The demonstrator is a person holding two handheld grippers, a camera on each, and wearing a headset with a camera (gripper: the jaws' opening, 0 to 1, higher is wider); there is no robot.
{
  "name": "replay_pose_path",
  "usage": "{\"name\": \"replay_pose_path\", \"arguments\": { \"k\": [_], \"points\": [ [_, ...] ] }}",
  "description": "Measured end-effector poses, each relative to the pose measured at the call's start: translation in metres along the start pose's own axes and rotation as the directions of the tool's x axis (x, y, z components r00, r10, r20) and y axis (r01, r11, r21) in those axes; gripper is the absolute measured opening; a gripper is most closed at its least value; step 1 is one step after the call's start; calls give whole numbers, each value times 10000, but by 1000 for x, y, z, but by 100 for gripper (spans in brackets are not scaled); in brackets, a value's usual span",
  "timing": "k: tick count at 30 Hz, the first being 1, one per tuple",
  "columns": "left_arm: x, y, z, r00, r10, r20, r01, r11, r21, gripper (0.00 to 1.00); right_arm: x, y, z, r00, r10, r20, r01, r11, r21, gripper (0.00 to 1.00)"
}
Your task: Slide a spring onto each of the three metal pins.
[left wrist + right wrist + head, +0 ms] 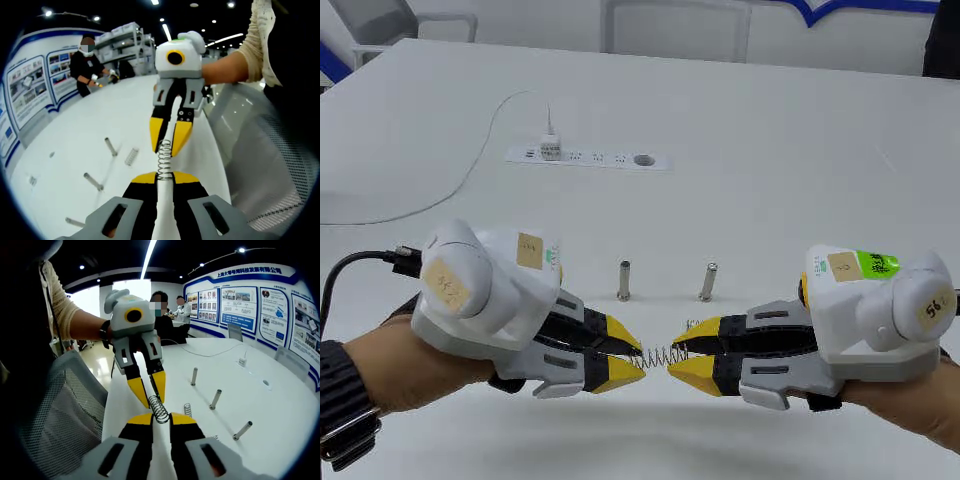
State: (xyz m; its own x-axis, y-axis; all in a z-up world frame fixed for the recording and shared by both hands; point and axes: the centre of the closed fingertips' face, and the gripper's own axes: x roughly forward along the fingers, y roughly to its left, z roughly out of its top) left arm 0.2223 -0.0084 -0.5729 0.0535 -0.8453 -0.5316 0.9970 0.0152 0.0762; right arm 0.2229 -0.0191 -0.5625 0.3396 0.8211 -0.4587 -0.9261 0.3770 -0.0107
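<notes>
A small coil spring (658,356) hangs above the white table, stretched between my two grippers. My left gripper (638,360) is shut on its left end and my right gripper (676,360) is shut on its right end. The left gripper view has the spring (161,159) running from my own yellow tips up to the right gripper (169,144). In the right gripper view the spring (158,408) lies between my jaws and the left gripper (150,392). Two upright metal pins (623,280) (709,282) stand just behind. Three pins (194,376) (215,399) (242,430) stand in a row.
A loose spring (188,410) lies on the table by the pins, also the loose spring (131,156). A power strip (588,156) with a white plug and cable sits farther back. A mesh chair (65,410) stands at the table's edge. People stand in the background.
</notes>
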Motion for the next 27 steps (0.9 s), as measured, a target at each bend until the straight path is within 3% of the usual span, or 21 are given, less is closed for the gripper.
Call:
{"name": "replay_pose_path", "arguments": {
  "k": [27],
  "points": [
    [5,4,-4,9971,563,517,-519,9952,-829,9,13,7,33,9994,200,282,-187,9987,-465,12]
  ]
}}
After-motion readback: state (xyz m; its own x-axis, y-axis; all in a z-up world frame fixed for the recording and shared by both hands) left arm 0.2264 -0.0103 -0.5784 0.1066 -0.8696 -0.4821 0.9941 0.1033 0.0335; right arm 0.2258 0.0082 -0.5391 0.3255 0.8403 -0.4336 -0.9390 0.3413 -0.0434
